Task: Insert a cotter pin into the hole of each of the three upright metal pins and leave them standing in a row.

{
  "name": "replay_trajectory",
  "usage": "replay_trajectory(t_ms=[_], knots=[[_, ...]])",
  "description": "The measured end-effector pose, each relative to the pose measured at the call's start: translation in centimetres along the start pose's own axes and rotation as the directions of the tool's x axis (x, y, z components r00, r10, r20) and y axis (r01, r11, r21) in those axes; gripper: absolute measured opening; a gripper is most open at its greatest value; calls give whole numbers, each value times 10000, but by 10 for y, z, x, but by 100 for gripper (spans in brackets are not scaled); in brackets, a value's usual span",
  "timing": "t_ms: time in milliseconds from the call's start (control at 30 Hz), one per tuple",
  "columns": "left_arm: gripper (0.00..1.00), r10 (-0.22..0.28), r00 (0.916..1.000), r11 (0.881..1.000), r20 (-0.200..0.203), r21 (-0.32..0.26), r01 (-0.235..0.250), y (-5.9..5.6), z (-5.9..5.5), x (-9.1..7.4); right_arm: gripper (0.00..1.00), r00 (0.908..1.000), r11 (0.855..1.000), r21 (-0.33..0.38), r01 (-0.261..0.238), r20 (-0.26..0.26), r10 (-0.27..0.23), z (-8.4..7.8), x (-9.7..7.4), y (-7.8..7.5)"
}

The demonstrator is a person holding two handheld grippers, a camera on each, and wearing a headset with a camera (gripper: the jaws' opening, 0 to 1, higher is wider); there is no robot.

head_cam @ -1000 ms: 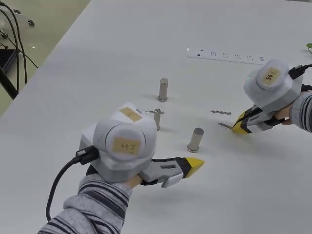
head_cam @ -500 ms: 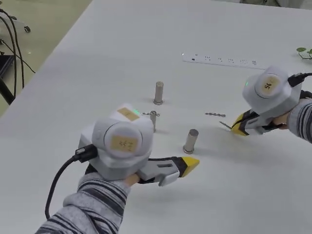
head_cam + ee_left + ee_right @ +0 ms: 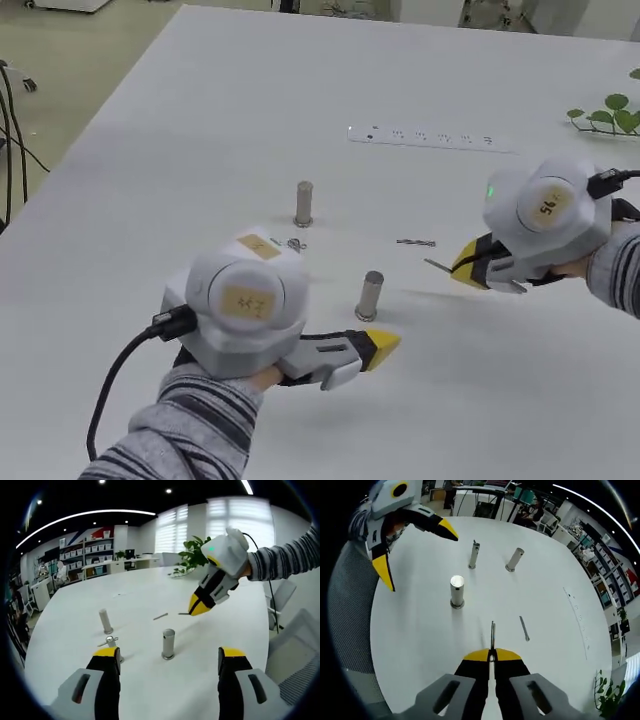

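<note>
Gripping a thin silver cotter pin [image 3: 492, 632] lengthwise in my right claw [image 3: 491, 653], tip straight ahead; left claw [image 3: 169, 652] gapes

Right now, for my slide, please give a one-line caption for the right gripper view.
Right gripper clamps a cotter pin, with the nearest upright metal pin ahead.

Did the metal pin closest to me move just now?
No. The nearest metal pin keeps its spot beside the loose cotter pin and the far metal pin; only the camera shifted.
</note>
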State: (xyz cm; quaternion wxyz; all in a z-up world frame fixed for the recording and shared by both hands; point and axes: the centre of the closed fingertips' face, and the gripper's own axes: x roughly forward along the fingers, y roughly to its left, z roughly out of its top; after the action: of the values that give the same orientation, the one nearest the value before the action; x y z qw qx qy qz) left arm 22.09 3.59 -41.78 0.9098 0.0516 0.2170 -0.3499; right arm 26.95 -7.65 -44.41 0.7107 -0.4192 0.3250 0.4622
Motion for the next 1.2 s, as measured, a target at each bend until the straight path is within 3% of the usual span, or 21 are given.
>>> replay_trajectory(t_ms=[300,467,700,767,1200], knots=[[65,-537,9985,9978,87,-379,540,-11,1,0,0,9990,9947,-1028,-39,444,85,14,-8,20],[57,-843,9962,9940,226,-680,857,-17,2,1,0,9978,9832,-1827,-23,651,144,22,-10,34],[41,-1551,9868,9797,466,-1212,1598,-29,3,1,0,9963,9570,-2898,158,852,93,30,-12,52],[39,-1619,9858,9774,453,-1301,1665,-31,2,2,0,9947,9562,-2925,145,1012,159,35,-13,57],[16,-2232,9695,9349,1010,-2594,2423,-39,5,1,0,9817,9438,-3291,314,1875,327,57,-20,76]])
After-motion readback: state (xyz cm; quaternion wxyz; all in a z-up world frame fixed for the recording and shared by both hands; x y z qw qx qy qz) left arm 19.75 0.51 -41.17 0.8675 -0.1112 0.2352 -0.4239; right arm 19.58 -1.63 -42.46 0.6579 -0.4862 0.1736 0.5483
